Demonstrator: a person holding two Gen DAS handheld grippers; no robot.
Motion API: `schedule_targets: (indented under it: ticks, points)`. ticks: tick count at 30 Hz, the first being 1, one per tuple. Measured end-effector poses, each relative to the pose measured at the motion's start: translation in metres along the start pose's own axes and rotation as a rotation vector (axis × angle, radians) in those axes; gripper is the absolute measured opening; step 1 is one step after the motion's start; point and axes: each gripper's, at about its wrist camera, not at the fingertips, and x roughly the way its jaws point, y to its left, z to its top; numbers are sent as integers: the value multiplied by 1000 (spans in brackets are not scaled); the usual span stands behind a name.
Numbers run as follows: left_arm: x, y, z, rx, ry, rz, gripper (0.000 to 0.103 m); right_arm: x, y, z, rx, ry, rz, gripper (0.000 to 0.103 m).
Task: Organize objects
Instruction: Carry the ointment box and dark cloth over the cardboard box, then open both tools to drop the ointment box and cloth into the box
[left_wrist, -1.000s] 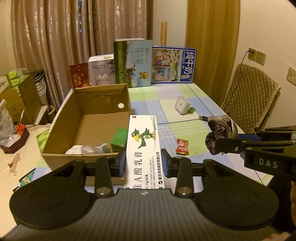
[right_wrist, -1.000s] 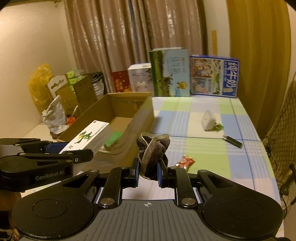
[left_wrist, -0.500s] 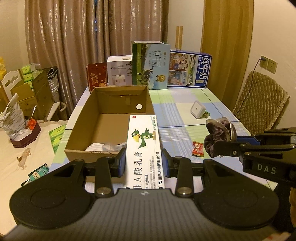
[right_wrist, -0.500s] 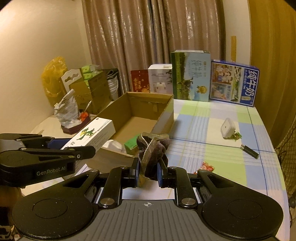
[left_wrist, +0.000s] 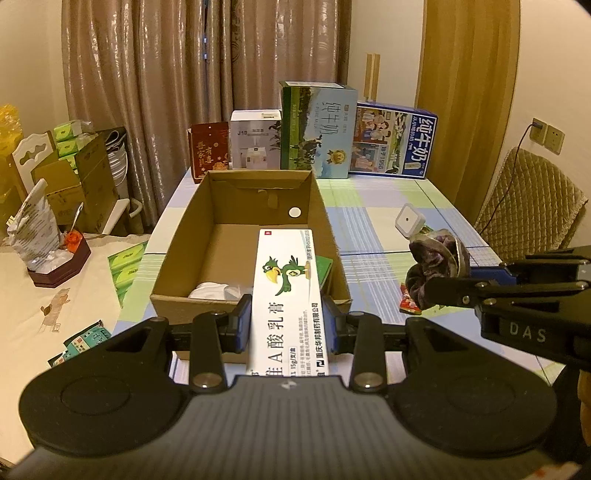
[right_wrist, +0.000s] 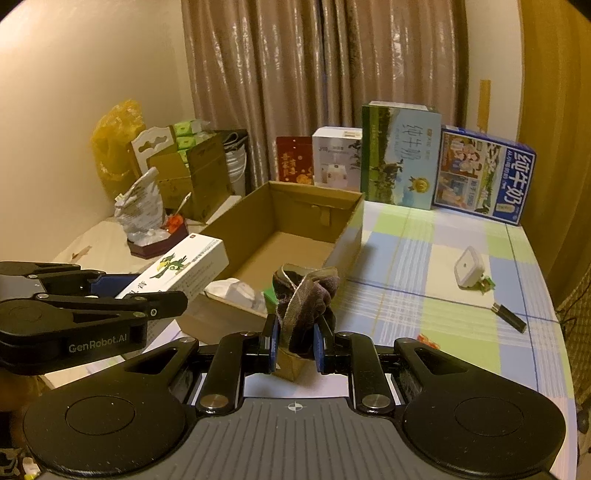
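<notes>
Left gripper (left_wrist: 287, 320): being kept clamped on the ointment box (left_wrist: 286, 295), with the blue pads being pressed against both long sides of it.
Ointment box: white carton with a green parrot print; being held lengthwise above the near wall of the cardboard box (left_wrist: 258, 236), its far end being pointed over the open interior.
Right gripper (right_wrist: 294, 345): being kept clamped on the scrunchie (right_wrist: 304, 297), which is being squeezed between the blue pads.
Scrunchie: dark, bunched fabric; being held in the air just beside the near right corner of the cardboard box, over the tabletop (right_wrist: 424, 266).
Cardboard box: open at the top, being rested on the left part of the tabletop; a white crumpled item (left_wrist: 216, 291) and a green packet (left_wrist: 324, 267) are being seen at its near end.
Tabletop: being covered by a checked cloth in blue, green and white.
Red snack packet (left_wrist: 409, 302): being seen flat on the cloth, below the scrunchie in the left wrist view.
White square device (right_wrist: 468, 266): being seen on the cloth well apart from the cardboard box, to the right.
Black stick (right_wrist: 509, 317): being seen lying near the right edge of the cloth, near the white square device.
Milk cartons (left_wrist: 317, 134): being seen upright in a row along the far edge, behind the cardboard box.
</notes>
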Motion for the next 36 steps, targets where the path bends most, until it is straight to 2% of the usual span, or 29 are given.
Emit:
schedule_targets:
  ticks: [7, 16, 25, 36]
  points:
    - [5, 21, 6, -22, -6, 26, 33, 19, 6, 16, -8, -2, 11, 16]
    - [31, 52, 29, -33, -1, 51, 33, 55, 7, 46, 16, -2, 39, 16]
    - [82, 72, 51, -23, 32, 44, 33, 103, -2, 72, 56, 14, 55, 16]
    - [150, 86, 59, -24, 88, 22, 34, 151, -20, 83, 119, 48, 62, 16]
